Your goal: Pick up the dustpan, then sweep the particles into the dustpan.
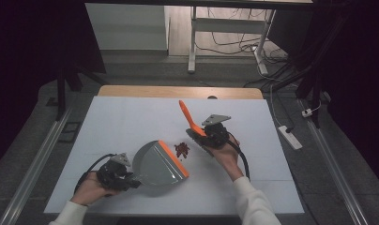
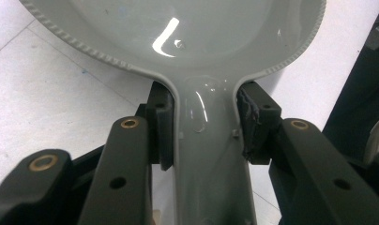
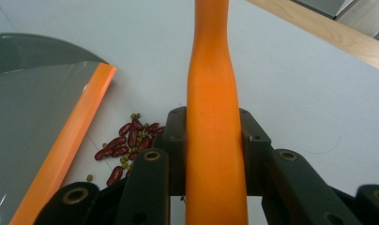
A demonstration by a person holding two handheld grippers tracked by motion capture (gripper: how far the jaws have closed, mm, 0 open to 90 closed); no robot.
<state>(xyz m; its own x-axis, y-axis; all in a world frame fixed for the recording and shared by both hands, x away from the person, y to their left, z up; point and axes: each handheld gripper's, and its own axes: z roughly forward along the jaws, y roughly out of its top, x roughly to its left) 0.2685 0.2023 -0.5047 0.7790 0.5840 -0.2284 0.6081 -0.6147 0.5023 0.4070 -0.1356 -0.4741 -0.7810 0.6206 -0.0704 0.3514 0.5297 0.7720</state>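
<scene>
Left tool clamping one grey dustpan, right tool gripping one orange brush, one bean pile

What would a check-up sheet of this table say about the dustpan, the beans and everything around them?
Surface: white table, wooden strip along its far edge.
Job's things: grey dustpan with orange lip; orange brush handle; pile of red beans with small green ones, between pan and brush.
Clutter: nothing seen.
Grippers: left gripper shut on the dustpan's handle; right gripper shut on the brush handle.
Cables: black cable trails from the right gripper; loose wires on the floor.
Surroundings: power strip, desk legs, dark curtains.
</scene>
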